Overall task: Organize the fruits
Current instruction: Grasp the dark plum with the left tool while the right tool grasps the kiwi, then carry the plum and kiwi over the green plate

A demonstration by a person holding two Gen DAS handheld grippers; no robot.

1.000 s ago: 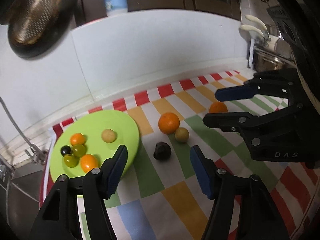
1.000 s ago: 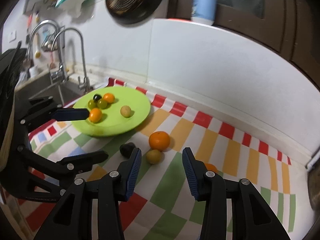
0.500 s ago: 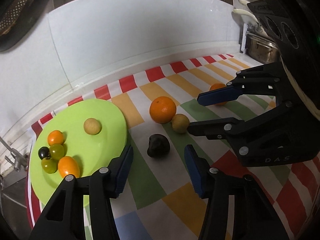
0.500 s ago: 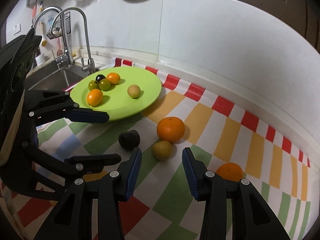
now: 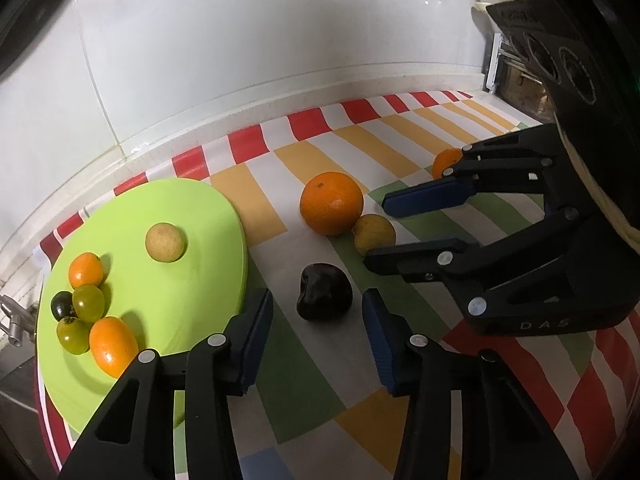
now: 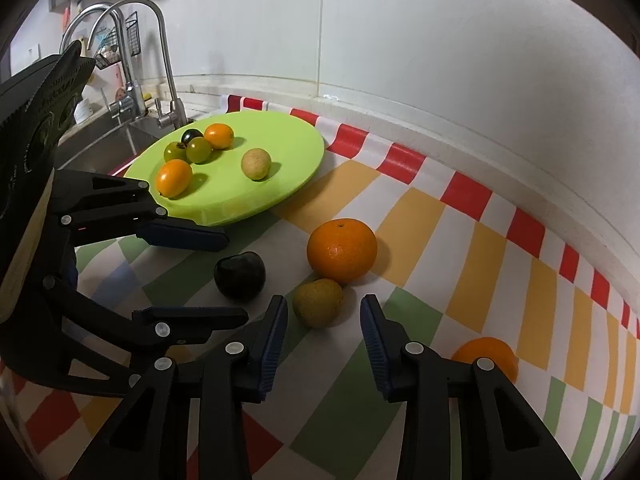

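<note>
Dim warm indoor light from above, soft short shadows beside the fruit on the green plate (image 5: 200,280), faint glare on the white wall panel (image 5: 280,60), heavy fisheye bending, black vignetted corners, mostly sharp focus

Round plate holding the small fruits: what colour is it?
Plain lime green round plate, clearest in the right wrist view.
</note>
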